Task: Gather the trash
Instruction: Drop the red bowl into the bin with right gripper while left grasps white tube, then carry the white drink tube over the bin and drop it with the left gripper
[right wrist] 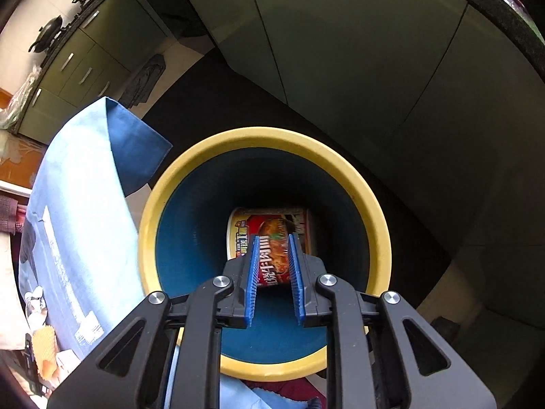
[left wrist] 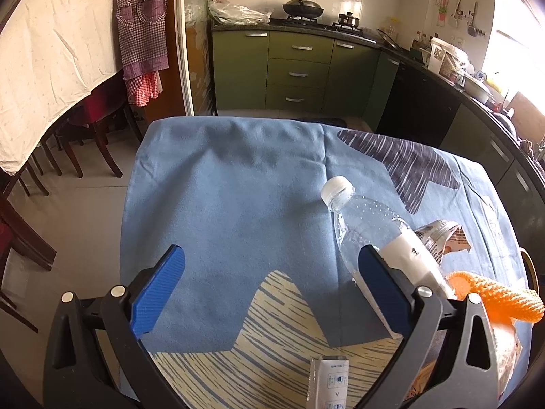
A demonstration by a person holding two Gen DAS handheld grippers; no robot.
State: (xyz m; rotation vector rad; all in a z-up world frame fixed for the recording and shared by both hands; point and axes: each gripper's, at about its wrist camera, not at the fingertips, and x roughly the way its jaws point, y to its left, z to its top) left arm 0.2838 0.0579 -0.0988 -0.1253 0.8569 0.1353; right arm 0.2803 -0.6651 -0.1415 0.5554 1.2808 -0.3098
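My left gripper (left wrist: 269, 262) is open wide above the blue-clothed table (left wrist: 238, 204). A clear plastic bottle (left wrist: 371, 235) with a white cap lies by its right finger. A crumpled wrapper (left wrist: 442, 238), an orange mesh sleeve (left wrist: 494, 296) and a small white carton (left wrist: 328, 381) lie near it. My right gripper (right wrist: 274, 238) hangs over a blue bin with a yellow rim (right wrist: 204, 156). Its jaws stand a little apart with nothing between them. A red instant noodle cup (right wrist: 272, 225) lies at the bin's bottom.
Green kitchen cabinets (left wrist: 299, 71) with a stove and wok stand behind the table. Dark wooden chairs (left wrist: 98, 136) and a white-clothed table are at the left. The bin stands on the floor beside the table's cloth edge (right wrist: 85, 187), with cabinet doors (right wrist: 374, 85) behind.
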